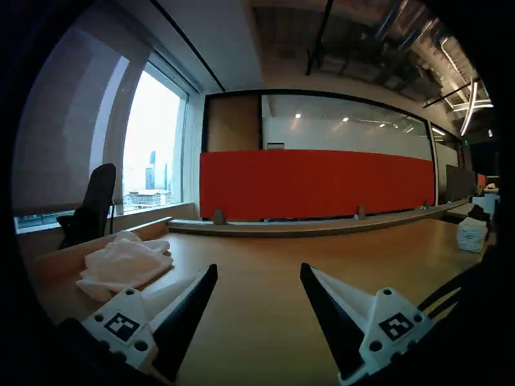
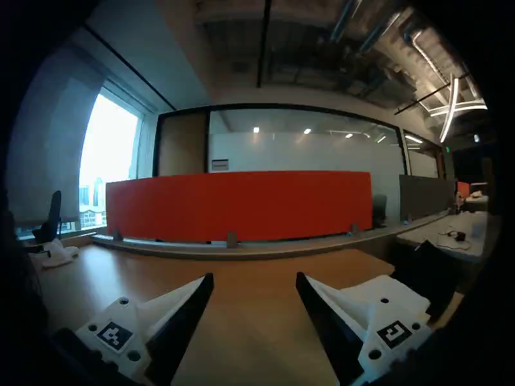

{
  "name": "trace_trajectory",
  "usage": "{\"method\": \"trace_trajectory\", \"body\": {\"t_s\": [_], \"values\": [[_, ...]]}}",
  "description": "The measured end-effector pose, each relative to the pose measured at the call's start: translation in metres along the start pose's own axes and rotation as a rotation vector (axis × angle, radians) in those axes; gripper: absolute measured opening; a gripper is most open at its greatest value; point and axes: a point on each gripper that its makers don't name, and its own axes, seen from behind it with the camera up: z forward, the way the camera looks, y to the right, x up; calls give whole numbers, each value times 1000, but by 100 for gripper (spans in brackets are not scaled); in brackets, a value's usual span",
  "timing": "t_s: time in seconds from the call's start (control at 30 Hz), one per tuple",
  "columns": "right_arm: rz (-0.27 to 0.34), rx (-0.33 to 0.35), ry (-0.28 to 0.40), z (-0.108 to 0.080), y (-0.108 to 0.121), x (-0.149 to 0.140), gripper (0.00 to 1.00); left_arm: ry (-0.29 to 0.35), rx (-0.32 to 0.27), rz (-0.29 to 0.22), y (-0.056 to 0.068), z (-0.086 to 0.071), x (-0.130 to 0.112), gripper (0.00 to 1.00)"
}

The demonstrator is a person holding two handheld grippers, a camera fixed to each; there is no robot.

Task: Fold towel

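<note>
Wooden desk (image 1: 270, 257), crumpled towel (image 1: 125, 264), red divider (image 1: 315, 183)

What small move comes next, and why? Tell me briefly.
Probably swing the left gripper left toward the crumpled white towel: its jaws stand open and empty over bare table, and the towel lies off to its left, untouched. The right gripper, also open, sits farther from it.

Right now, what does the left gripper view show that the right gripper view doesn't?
Left gripper view: a stack of folded white cloth, far right. Right gripper view: a grey partition and a neighbouring desk. Both: the crumpled white towel on the wooden table, nearer in the left one, the red divider, a black chair.
</note>
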Motion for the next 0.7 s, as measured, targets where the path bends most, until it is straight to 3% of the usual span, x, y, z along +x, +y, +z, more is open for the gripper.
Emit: {"method": "trace_trajectory", "body": {"t_s": [0.7], "values": [[-13,10,-26,-2,5,-41,99,0,0,0,-1,0,-1,96]]}}
